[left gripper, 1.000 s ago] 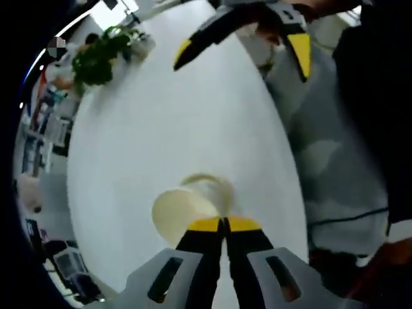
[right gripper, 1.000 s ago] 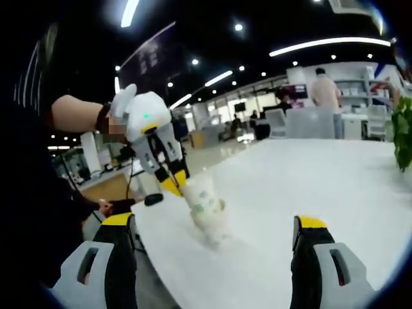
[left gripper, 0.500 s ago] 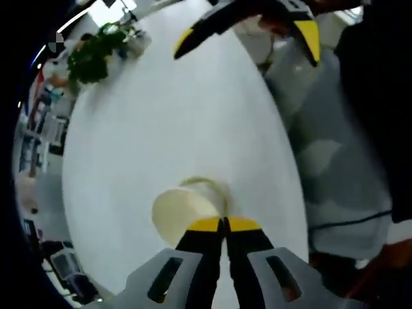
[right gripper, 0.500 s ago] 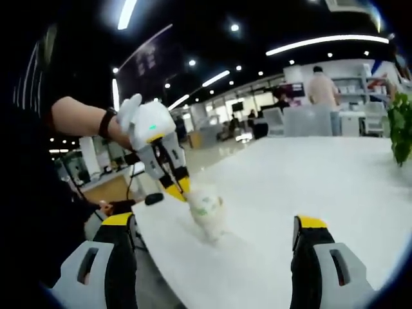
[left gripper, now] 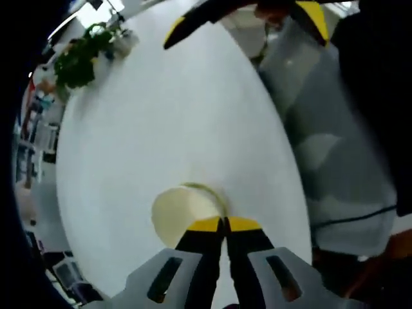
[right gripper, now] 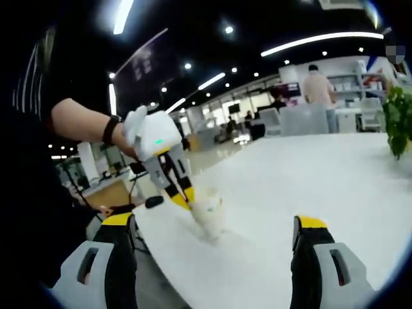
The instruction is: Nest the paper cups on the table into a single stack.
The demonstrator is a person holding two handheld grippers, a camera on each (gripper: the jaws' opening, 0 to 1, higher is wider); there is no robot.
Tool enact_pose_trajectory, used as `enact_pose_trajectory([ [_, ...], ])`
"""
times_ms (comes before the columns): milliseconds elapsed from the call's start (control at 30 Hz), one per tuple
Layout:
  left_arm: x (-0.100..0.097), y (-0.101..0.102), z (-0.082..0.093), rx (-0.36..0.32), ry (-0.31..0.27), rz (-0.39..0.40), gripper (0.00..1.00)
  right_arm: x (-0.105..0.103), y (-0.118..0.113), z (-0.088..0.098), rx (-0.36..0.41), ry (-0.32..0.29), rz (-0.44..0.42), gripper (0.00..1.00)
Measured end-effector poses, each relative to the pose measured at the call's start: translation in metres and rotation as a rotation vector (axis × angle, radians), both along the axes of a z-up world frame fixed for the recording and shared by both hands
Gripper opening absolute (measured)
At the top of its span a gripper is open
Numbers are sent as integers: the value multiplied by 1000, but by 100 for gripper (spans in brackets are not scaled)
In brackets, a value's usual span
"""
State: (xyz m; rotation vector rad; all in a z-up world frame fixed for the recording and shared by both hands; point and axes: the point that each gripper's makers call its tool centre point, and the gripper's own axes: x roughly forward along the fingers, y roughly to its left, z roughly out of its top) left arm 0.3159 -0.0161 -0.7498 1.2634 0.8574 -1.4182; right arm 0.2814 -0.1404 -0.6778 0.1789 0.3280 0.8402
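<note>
My left gripper (left gripper: 224,224) is shut on the rim of a paper cup (left gripper: 183,209), whose cream inside faces the left gripper view; it sits in another cup below it. In the right gripper view that left gripper (right gripper: 183,197) holds the white cup stack (right gripper: 209,215), printed with green marks, down near the white table (right gripper: 322,193) close to its near edge. My right gripper (right gripper: 212,225) is open, its yellow-tipped jaws wide apart and well short of the stack. The right gripper (left gripper: 241,19) also shows open at the top of the left gripper view.
A green potted plant (left gripper: 80,58) stands at the table's far end, also seen as the plant (right gripper: 399,119) at the right. A person's sleeve and forearm (right gripper: 80,119) reach in from the left. Office chairs and a standing person (right gripper: 318,90) are beyond the table.
The left gripper has lowered the held cup further toward the table and into the stack. The right gripper stays open and nearly still.
</note>
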Motion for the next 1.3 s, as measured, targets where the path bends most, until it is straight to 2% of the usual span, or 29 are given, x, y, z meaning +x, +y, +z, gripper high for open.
enact_pose_trajectory([
  [333,1,0,-2,-17,7,4,2,-2,-1,-3,27,18,-18,100],
  [500,2,-2,1,-56,34,80,8,-1,2,-3,33,19,-17,100],
  [700,-1,2,2,-59,34,88,16,0,6,-3,35,20,-11,100],
  [900,0,6,10,-107,30,136,17,2,12,-2,37,22,0,100],
  [967,1,3,15,-157,31,167,17,2,14,-2,32,19,3,100],
  [1033,0,5,17,-176,34,196,17,3,15,-2,31,17,2,100],
  [1300,-4,16,21,-216,11,243,25,1,25,-4,3,27,34,100],
])
